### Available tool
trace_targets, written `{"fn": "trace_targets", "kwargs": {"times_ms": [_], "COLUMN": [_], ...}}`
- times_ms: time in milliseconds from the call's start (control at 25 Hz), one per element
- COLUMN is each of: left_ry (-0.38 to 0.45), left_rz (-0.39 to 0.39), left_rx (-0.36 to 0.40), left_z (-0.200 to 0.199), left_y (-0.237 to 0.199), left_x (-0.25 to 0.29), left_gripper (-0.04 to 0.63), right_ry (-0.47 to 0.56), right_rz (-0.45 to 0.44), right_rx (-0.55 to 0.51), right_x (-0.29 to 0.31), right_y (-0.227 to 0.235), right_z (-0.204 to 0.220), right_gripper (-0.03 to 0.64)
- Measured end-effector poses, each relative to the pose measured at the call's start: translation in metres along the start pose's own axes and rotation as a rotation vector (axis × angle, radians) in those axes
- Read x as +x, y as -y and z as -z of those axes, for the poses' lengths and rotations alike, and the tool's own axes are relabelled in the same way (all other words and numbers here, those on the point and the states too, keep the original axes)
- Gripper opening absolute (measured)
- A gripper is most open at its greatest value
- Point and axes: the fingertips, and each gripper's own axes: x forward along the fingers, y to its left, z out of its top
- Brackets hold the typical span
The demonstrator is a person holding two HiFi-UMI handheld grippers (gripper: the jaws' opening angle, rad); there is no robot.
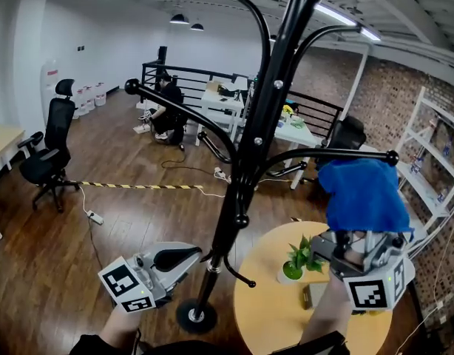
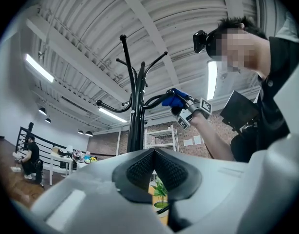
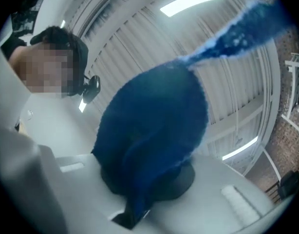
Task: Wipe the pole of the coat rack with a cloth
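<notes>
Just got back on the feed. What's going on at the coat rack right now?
A person holds a tool in each hand at the black rack. The right tool is shut on a blue cloth, raised beside the tip of a hook arm, out to the right of the pole. The cloth is not on the pole, so no wiping is under way. The left tool sits low beside the pole, shut with nothing between its jaws.
</notes>
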Motion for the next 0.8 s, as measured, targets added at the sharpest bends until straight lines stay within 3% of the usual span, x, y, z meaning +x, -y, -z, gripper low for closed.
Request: {"fn": "trace_targets", "kwargs": {"times_ms": [120, 320, 560, 800], "left_ry": [0.01, 0.024, 0.024, 0.015], "left_rz": [0.02, 0.007, -0.031, -0.062], "left_rx": [-0.007, -0.021, -0.034, -0.046], "left_z": [0.002, 0.002, 0.003, 0.007], "left_y": [0.004, 0.006, 0.001, -0.002], "left_x": [0.005, 0.0, -0.015, -0.026], "left_gripper": [0.006, 0.005, 0.005, 0.005], "right_ry": [0.01, -0.004, -0.186, -0.373], "right_rz": [-0.004, -0.026, -0.114, -0.117], "right_rx": [-0.027, -0.042, -0.015, 0.192], "right_x": [-0.003, 0.002, 0.024, 0.0], "right_y": [0.001, -0.004, -0.029, -0.028], "right_z": [-0.01, 0.009, 0.093, 0.179], "right_gripper": [0.026, 0.026, 0.026, 0.026]}}
